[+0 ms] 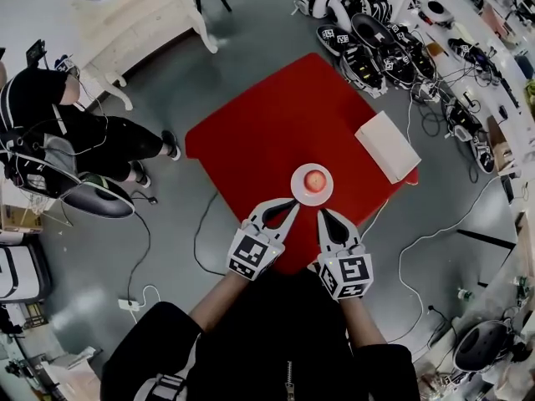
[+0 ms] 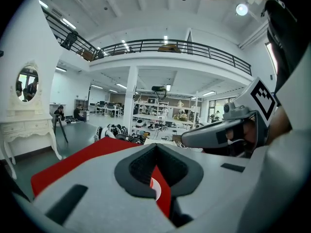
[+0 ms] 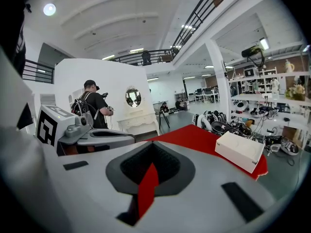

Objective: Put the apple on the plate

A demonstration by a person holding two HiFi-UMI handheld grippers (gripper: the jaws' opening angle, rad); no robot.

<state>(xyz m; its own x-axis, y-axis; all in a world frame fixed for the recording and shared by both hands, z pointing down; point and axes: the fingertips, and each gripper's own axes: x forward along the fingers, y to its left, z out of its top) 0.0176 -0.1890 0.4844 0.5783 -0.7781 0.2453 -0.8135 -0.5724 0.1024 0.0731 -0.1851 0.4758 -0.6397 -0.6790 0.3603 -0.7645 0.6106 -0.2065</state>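
A red apple point(image 1: 315, 180) sits on a small white plate point(image 1: 298, 190) near the front edge of the red table point(image 1: 267, 132). My left gripper point(image 1: 292, 208) is shut and empty, with its tips just short of the plate's near left rim. My right gripper point(image 1: 322, 215) is also shut and empty, just in front of the plate. In the left gripper view, the left gripper point(image 2: 156, 146) has its jaws together, and a sliver of the plate point(image 2: 156, 189) shows through the gap. In the right gripper view, only red table shows through the shut jaws of the right gripper point(image 3: 153, 145).
A white box point(image 1: 387, 146) lies at the table's right edge. Several black and white devices point(image 1: 368, 32) and cables cover the floor at the back right. A white dresser point(image 1: 142, 15) stands at the back left, and a seated person point(image 1: 67, 132) is at the left.
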